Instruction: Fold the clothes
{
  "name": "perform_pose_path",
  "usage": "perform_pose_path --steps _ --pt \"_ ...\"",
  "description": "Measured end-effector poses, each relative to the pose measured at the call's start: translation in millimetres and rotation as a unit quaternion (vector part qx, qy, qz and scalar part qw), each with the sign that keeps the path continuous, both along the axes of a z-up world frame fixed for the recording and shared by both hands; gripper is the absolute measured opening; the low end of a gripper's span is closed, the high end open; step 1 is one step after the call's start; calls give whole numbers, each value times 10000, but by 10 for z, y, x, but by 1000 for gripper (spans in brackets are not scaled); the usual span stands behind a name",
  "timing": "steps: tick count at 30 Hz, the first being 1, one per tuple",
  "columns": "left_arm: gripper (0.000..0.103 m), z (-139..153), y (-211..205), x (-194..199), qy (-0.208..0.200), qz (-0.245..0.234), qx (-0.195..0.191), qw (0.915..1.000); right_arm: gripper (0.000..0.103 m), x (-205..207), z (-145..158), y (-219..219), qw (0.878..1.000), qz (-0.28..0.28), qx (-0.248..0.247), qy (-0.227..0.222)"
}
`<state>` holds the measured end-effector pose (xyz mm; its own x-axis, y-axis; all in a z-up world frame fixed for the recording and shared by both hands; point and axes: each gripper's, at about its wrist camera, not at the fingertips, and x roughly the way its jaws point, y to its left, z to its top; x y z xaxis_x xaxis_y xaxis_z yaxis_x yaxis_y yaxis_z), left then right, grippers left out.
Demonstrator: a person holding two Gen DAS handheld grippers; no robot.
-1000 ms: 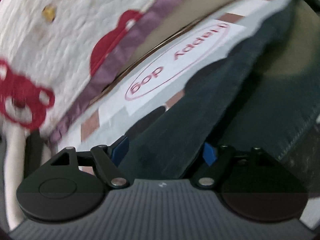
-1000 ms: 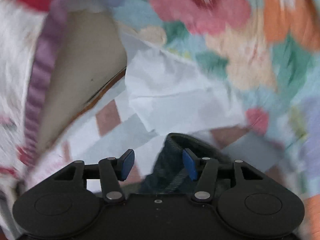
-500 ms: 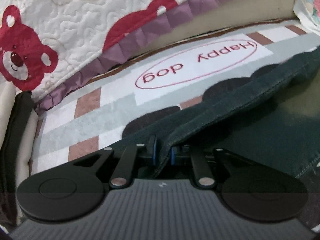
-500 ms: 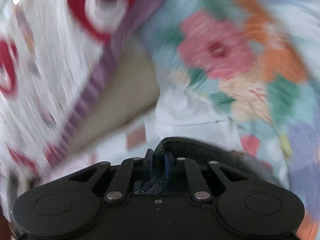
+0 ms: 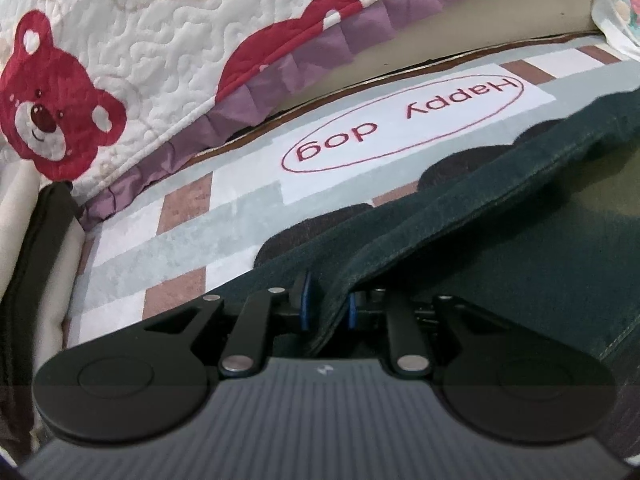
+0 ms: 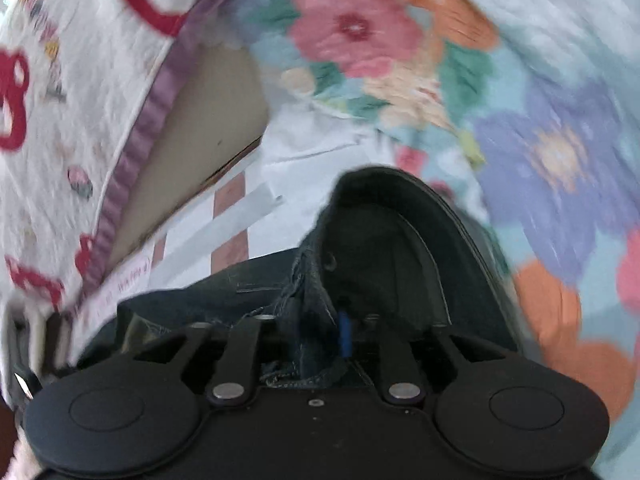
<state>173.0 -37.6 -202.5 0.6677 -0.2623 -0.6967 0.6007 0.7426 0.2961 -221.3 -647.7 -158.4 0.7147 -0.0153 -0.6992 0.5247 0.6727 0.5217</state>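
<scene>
Your L gripper (image 5: 326,306) pinches the dark jeans (image 5: 460,240) hem, easing apart; R gripper (image 6: 324,330) opening w/ waistband bunched between, over the rug (image 5: 240,216) edge

My left view is sharp under soft, even daylight; the right smears with motion blur, worst across the floral quilt (image 6: 500,100). Fisheye bends both edges.

Both tools' jaws now around dark jeans (image 5: 500,264)
</scene>
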Motion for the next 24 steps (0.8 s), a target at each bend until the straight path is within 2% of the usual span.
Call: perform_pose_path --steps 2,4,6,8,9,10,11,12,14,16,18,20,24 --pt "18 7 -10 -1 18 29 25 10000 46 124 51 -73 9999 67 103 43" --pt "18 13 -21 8 57 91 16 9999 47 253 91 -186 9990 294 331 102" --pt "17 13 -42 19 62 118 3 9999 52 420 64 -278 9978 407 253 460" --pt "16 4 -64 18 16 109 35 9999 52 585 -26 -375 9965 266 368 697" --pt "15 -3 -82 24 0 99 85 9999 41 676 -86 -395 9956 203 431 809" --pt "15 -4 -103 39 11 77 144 9999 25 742 -73 -358 9956 207 165 898" --pt "14 13 -135 78 58 27 246 9997 13 834 -26 -230 9939 491 -220 964" --pt "12 39 -163 127 130 -39 333 9994 12 927 22 -99 9898 781 -607 1027" --pt "11 166 -190 278 208 -164 370 9990 8 1006 288 -64 9908 803 -918 579" --pt "11 289 -196 428 343 -218 318 9987 8 885 557 -230 9944 198 -991 -300" --pt "11 310 -205 539 396 -232 274 9986 6 751 605 -480 9923 -299 -870 -830" --pt "13 324 -215 647 441 -244 232 9985 6 755 497 -620 9927 -476 -668 -880" --pt "12 240 -306 805 448 -309 467 9974 7 932 298 -631 9962 -345 -668 -437"
